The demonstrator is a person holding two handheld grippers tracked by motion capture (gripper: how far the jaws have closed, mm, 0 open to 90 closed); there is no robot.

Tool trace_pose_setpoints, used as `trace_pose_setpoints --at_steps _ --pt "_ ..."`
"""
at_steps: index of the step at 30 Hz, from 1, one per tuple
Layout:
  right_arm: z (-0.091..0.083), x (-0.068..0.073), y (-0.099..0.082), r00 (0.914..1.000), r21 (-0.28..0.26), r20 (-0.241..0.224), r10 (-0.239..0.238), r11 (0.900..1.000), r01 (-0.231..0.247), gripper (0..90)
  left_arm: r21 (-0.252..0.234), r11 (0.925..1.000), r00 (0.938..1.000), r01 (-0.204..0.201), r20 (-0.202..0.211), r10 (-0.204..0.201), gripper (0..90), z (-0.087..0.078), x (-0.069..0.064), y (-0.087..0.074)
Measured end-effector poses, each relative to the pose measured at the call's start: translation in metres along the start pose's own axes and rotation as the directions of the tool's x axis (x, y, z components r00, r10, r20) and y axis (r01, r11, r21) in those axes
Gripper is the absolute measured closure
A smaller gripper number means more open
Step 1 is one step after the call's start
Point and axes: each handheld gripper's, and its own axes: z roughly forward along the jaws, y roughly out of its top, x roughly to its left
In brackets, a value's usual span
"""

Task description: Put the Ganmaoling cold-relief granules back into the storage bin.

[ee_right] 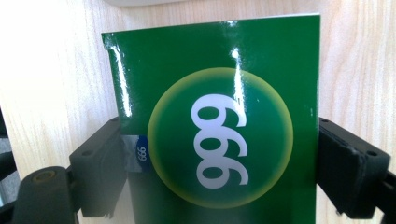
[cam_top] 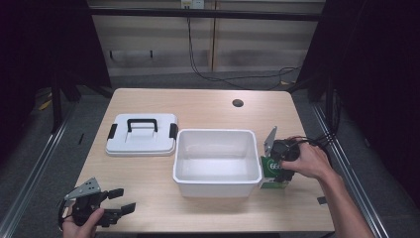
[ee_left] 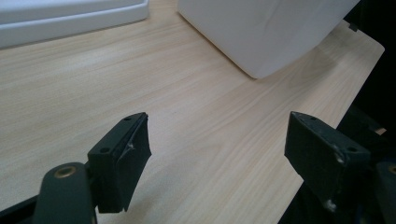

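Green box [ee_right: 219, 126] clamped btwn jaws of right hand-held gripper [cam_top: 280, 163], just beside white bin [cam_top: 217, 179].

Green box [ee_right: 219, 116], large print: white "999" inside a yellow-rimmed circle, seen in the right gripper view.
Green box, side: small blue oval, again "999".
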Motion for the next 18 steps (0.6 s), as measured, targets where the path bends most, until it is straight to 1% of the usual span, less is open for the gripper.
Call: trace_pose_setpoints --at_steps 1,2,3,5,6,8,9,10,11,12,14,18 --pt "0.000 0.000 0.001 1.0000 0.004 -0.002 0.008 1.0000 -0.008 13.5 0.001 1.0000 1.0000 -0.001 0.001 0.001 22.2 0.000 0.000 0.000" --pt "0.000 -0.001 0.001 1.0000 0.005 -0.002 -0.001 1.0000 0.001 13.6 0.001 1.0000 1.0000 -0.001 0.000 0.001 22.2 0.000 0.000 0.000" --pt "0.000 0.000 0.001 0.9999 0.010 -0.007 0.014 0.9998 -0.014 13.8 0.002 1.0000 1.0000 -0.002 -0.001 0.002 22.2 0.000 0.000 0.000" --pt "0.000 0.000 0.001 0.9998 0.015 -0.005 0.021 0.9997 -0.020 14.1 0.001 1.0000 1.0000 -0.002 -0.002 0.002 22.2 0.000 0.000 0.000" --pt "-0.001 -0.001 0.001 0.9999 0.020 -0.007 0.012 0.9997 -0.011 14.3 -0.002 1.0000 1.0000 -0.002 -0.003 0.002 22.2 0.000 0.000 0.000" --pt "-0.001 -0.001 0.000 0.9998 0.017 -0.012 0.017 0.9997 -0.017 14.4 -0.002 1.0000 1.0000 0.000 -0.002 0.000 22.2 0.000 0.000 0.000" --pt "-0.001 0.000 0.000 0.9995 0.015 -0.013 0.028 0.9995 -0.028 14.4 0.000 1.0000 1.0000 -0.002 -0.003 0.002 22.2 0.000 0.000 0.000" --pt "-0.003 0.000 -0.001 0.9997 0.018 -0.011 0.022 0.9996 -0.022 14.5 0.000 1.0000 1.0000 -0.003 -0.003 0.003 22.2 0.000 0.000 0.000" --pt "-0.003 0.000 -0.001 0.9998 0.008 -0.012 0.017 0.9998 -0.017 14.5 0.000 1.0000 1.0000 -0.003 -0.003 0.003 22.2 0.000 0.000 0.000" --pt "-0.005 0.001 -0.002 0.9995 0.011 -0.011 0.030 0.9995 -0.030 14.5 -0.002 1.0000 1.0000 -0.001 -0.004 0.001 22.2 0.000 0.000 0.000" --pt "-0.006 0.000 -0.003 0.9995 0.008 -0.019 0.024 0.9997 -0.024 14.6 -0.003 1.0000 1.0000 0.002 -0.005 -0.002 22.2 0.000 0.000 0.000" --pt "-0.010 0.002 -0.005 0.9987 -0.001 -0.027 0.044 0.9990 -0.044 14.7 -0.004 1.0000 1.0000 0.005 -0.007 -0.005 22.1 -0.001 0.000 0.000"
